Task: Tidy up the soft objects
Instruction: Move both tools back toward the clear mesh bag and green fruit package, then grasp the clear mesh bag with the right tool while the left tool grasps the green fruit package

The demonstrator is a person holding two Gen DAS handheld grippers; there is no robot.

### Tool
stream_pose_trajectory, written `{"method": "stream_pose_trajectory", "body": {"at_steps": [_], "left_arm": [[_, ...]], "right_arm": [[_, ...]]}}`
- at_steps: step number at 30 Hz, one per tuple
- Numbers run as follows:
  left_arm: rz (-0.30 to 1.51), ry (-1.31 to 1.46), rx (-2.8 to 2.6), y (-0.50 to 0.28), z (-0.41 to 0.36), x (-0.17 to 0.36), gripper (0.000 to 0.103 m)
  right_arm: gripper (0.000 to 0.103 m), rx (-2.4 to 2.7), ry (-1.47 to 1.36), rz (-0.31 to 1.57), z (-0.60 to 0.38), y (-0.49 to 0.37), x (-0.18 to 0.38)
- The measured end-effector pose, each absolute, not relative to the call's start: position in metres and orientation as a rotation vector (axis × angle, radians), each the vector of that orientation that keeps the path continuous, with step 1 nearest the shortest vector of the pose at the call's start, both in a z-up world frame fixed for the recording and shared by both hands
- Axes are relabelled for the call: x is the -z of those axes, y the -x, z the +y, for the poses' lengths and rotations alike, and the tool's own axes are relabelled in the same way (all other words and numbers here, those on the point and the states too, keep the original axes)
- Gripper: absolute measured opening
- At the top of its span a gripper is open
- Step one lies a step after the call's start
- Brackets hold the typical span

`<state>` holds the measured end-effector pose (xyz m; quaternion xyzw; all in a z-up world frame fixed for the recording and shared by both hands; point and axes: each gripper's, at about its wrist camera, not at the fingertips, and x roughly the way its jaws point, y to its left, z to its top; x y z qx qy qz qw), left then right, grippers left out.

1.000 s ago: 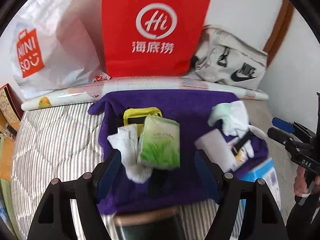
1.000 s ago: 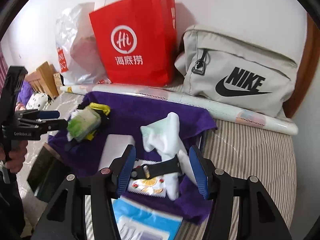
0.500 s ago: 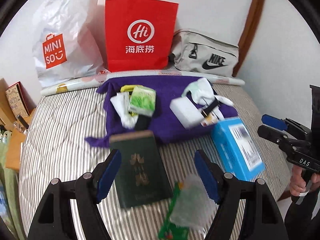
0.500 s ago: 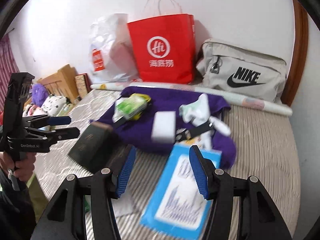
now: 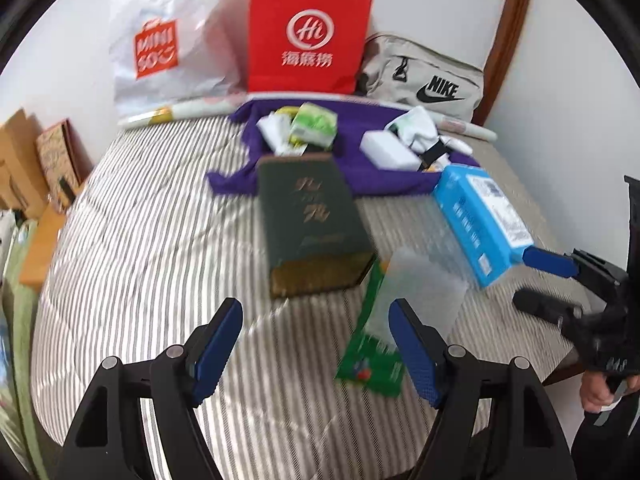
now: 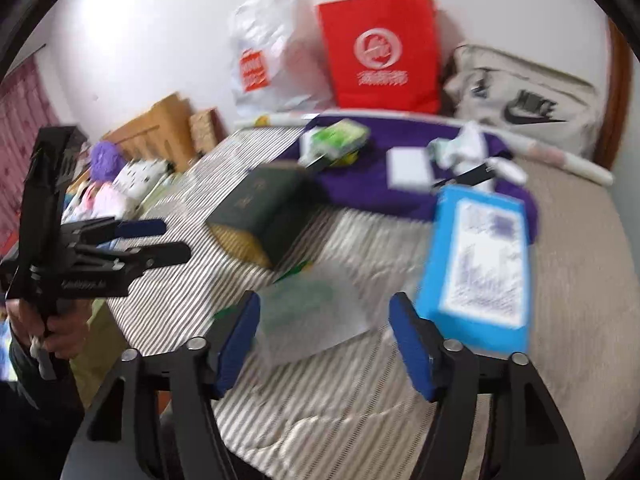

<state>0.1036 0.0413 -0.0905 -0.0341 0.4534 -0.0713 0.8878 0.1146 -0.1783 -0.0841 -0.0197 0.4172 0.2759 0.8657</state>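
A purple cloth (image 5: 372, 184) lies at the far side of the striped bed, with white socks (image 5: 274, 132), a green tissue pack (image 5: 314, 124), a white box (image 5: 388, 150) and another white sock (image 5: 416, 128) on it. My left gripper (image 5: 316, 344) is open above the mattress, well short of the cloth, with a green packet (image 5: 372, 360) lying below its right finger. My right gripper (image 6: 324, 344) hovers over a clear plastic bag (image 6: 312, 312); its jaws are opening and nothing is gripped. Each gripper also shows in the other's view: right gripper (image 5: 528, 280), left gripper (image 6: 176, 240).
A dark green book (image 5: 312, 224) and a blue box (image 5: 480, 220) lie in front of the cloth. A red paper bag (image 5: 308, 36), a white shopping bag (image 5: 160, 48) and a grey Nike bag (image 5: 424, 76) stand against the wall. Boxes sit left of the bed.
Both grippers have pulled back from over the purple cloth towards the near part of the bed, bringing the book, blue box and plastic bag into view. The right jaws have widened.
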Motion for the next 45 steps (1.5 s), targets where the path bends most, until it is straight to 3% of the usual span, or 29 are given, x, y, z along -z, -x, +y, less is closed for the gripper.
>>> {"method": "stream_pose_trajectory", "body": {"at_steps": [2,17,18,20,25,27,29,30,31,35,45], "left_arm": [[0.949,0.073,0.146,-0.098,0.047,0.098,0.074],[0.966,0.108,0.179,-0.089,0.060,0.124,0.074],[0.963,0.109,0.183,-0.088,0.060,0.124,0.074],[0.959,0.112,0.189,-0.087,0.060,0.124,0.074],[0.963,0.128,0.195,-0.087,0.064,0.127,0.074],[0.968,0.135,0.194,-0.087,0.066,0.129,0.074],[0.973,0.142,0.190,-0.087,0.067,0.132,0.074],[0.977,0.143,0.188,-0.087,0.067,0.134,0.074],[0.981,0.143,0.186,-0.088,0.067,0.135,0.074],[0.990,0.147,0.188,-0.089,0.066,0.138,0.074],[1.009,0.083,0.307,-0.100,0.028,0.150,0.073]], "right_arm": [[0.077,-0.608,0.068,0.864,-0.166,-0.108,0.093],[0.079,-0.571,0.172,0.960,-0.115,-0.139,0.159],[0.081,-0.562,0.180,0.966,-0.113,-0.141,0.162],[0.095,-0.575,0.199,0.945,-0.109,-0.137,0.164],[0.099,-0.565,0.249,0.935,-0.097,-0.132,0.170],[0.090,-0.551,0.221,0.940,-0.101,-0.134,0.168],[0.063,-0.539,0.216,0.931,-0.106,-0.134,0.165],[0.055,-0.551,0.198,0.934,-0.109,-0.135,0.163],[0.040,-0.554,0.182,0.936,-0.113,-0.137,0.161],[0.006,-0.567,0.081,0.975,-0.130,-0.146,0.160],[0.006,-0.561,0.061,0.948,-0.152,-0.116,0.141]]}}
